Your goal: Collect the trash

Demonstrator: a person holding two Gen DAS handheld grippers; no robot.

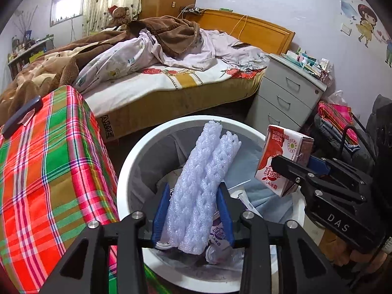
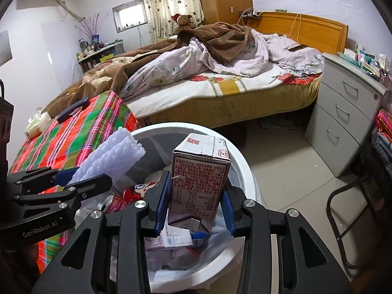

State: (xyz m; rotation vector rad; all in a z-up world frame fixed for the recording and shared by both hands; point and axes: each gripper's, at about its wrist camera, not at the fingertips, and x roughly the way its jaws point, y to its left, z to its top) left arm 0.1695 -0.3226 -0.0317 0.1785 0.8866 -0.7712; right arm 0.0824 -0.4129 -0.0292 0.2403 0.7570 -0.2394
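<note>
Step in hand: drop-off stage, by the look of it; both pieces of trash are held over the bin and neither is let go yet.
Next move: likely parting each pair of jaws so the pieces fall inside the rim; the tall foam could lean out over the edge, so lowering it first seems wise.
Trash bin [image 1: 127, 171]: white, round, lined with a bag, standing on the floor beside the plaid-covered desk [image 1: 49, 159]; already holds wrappers and packets.
Left gripper [image 1: 193, 210]: reaching forward over the near rim of the bin, jaws clenched on the lower part of the foam.
Right gripper [image 2: 196, 205]: also over the bin, toward its right rim, level with the left one; jaws clamped on both sides of the carton.
Foam netting [image 1: 203, 178]: pale lilac folded sleeve, standing tilted, its top end rising above the bin opening.
Milk carton [image 2: 198, 181]: small red-and-white box, upright, above the trash in the bin.
</note>
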